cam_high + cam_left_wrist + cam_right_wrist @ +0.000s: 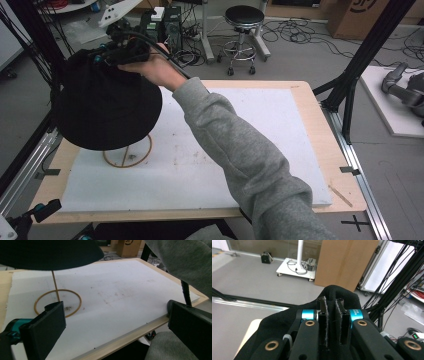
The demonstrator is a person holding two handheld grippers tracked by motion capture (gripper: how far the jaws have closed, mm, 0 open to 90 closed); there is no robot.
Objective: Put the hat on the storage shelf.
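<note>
High view: I see my right hand raised over the table's far left corner, holding the right gripper.
Right gripper: jaws clamped on a fold of the black fabric hat, crown pinched between them.
Hat position: it hangs above a thin wooden ring-base stand; whether it rests on the upright rod I cannot tell.
Left gripper: jaws spread wide, nothing between them, near the table's front edge.
Surface: white foam mat on a pale wooden table.
Containers: none seen.

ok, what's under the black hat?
Under the black hat: a thin wooden post rising from a wooden ring base on the white mat. The hat covers the post's top; the right gripper pinches its crown.
</note>
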